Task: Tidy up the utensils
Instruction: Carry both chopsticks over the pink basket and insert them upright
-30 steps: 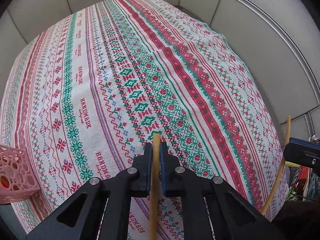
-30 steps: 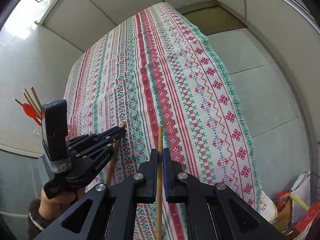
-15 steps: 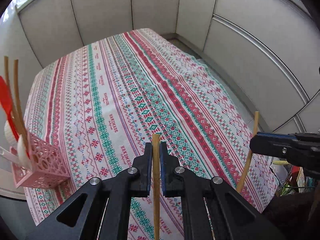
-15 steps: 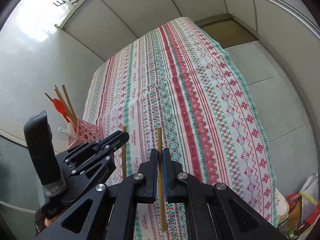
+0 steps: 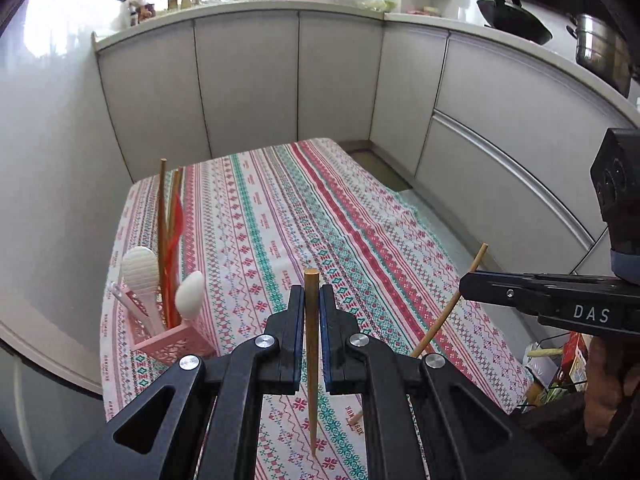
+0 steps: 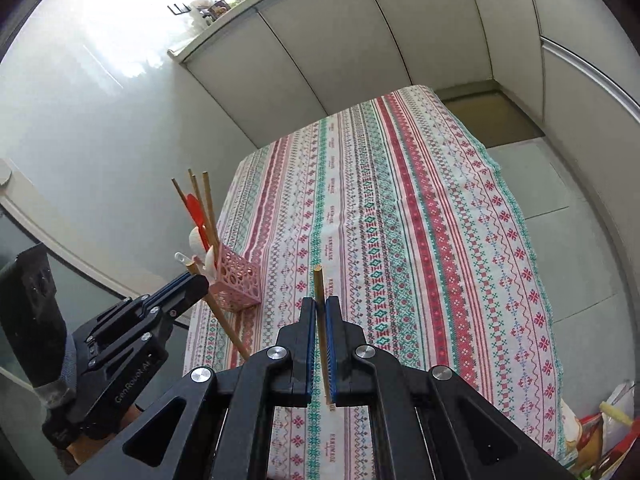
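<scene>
My left gripper [image 5: 311, 296] is shut on a wooden chopstick [image 5: 311, 360] that stands upright between its pads, above the patterned tablecloth [image 5: 304, 220]. My right gripper [image 6: 319, 308] is shut on a second wooden chopstick [image 6: 322, 336], also upright. A pink perforated holder [image 5: 176, 340] stands at the table's left edge with several chopsticks, a red utensil and white spoons in it. In the right wrist view the holder [image 6: 236, 280] lies left of my fingers, with the left gripper [image 6: 196, 284] and its chopstick just in front of it. The right gripper [image 5: 466, 284] enters the left wrist view from the right.
Grey kitchen cabinets [image 5: 280, 88] wrap around the far and right sides of the table. A counter above carries a tap, a wok [image 5: 516, 16] and a steel pot [image 5: 600, 52]. Bags and packets [image 6: 600, 432] lie on the floor beside the table's near right corner.
Both grippers have risen with their chopsticks and tilted up, so the cabinets and counter have come into view. The pink holder has come further into both views.
</scene>
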Available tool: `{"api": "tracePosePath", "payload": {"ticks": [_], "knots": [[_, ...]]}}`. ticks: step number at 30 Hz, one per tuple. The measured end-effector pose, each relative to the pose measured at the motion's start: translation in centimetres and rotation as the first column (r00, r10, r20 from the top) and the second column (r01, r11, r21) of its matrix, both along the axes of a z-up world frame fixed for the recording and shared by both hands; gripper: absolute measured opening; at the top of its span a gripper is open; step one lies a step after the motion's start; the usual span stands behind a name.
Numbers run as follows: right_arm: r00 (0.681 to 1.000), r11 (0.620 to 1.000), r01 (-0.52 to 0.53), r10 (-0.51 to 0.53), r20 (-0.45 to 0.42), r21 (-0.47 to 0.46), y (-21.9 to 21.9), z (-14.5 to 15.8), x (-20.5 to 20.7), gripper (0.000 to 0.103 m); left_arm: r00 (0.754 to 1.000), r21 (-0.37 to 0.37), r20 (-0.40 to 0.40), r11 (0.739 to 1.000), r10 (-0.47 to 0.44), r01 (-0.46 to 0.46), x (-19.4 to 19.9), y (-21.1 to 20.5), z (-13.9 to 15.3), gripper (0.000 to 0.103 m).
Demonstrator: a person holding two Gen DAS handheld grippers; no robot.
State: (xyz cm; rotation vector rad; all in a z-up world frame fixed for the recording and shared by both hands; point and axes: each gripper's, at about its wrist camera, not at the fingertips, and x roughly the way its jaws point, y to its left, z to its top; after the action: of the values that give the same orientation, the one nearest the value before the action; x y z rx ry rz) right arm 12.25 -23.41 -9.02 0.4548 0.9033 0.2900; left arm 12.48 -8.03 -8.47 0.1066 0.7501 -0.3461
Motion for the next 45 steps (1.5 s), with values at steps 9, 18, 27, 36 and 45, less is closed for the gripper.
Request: {"api": "tracePosePath", "payload": {"ticks": [9,18,27,36,45], "knots": [[0.994,0.998,-0.009,0.002,0.108,0.068,1.6,3.3,0.3,0.005,0.985,-0.053,0.161,0.997,0.056,-0.048,-2.5,3.5,5.5,0.007],[0.984,0.988,-0.025,-0.002,0.177,0.151,3.3,5.9,1.3,0.005,0.932,-0.076,0.331,0.989,0.147,-0.129,-4.0,6.9,10.9,0.007],[0.975,0.971,-0.075,0.024,0.220,0.227,5.2,7.3,3.0,0.005,0.888,-0.076,0.405,0.976,0.218,-0.205,-1.3,9.9,12.1,0.007],[0.963,0.963,-0.068,-0.005,0.268,0.261,6.2,7.6,5.2,0.005,0.886,0.053,0.427,0.973,0.182,-0.226,2.6,9.3,8.7,0.007],[0.954,0.975,-0.076,0.009,0.301,0.211,8.7,6.4,7.9,0.005,0.926,0.045,0.324,0.974,0.195,-0.221,6.4,9.9,5.7,0.007]]}}
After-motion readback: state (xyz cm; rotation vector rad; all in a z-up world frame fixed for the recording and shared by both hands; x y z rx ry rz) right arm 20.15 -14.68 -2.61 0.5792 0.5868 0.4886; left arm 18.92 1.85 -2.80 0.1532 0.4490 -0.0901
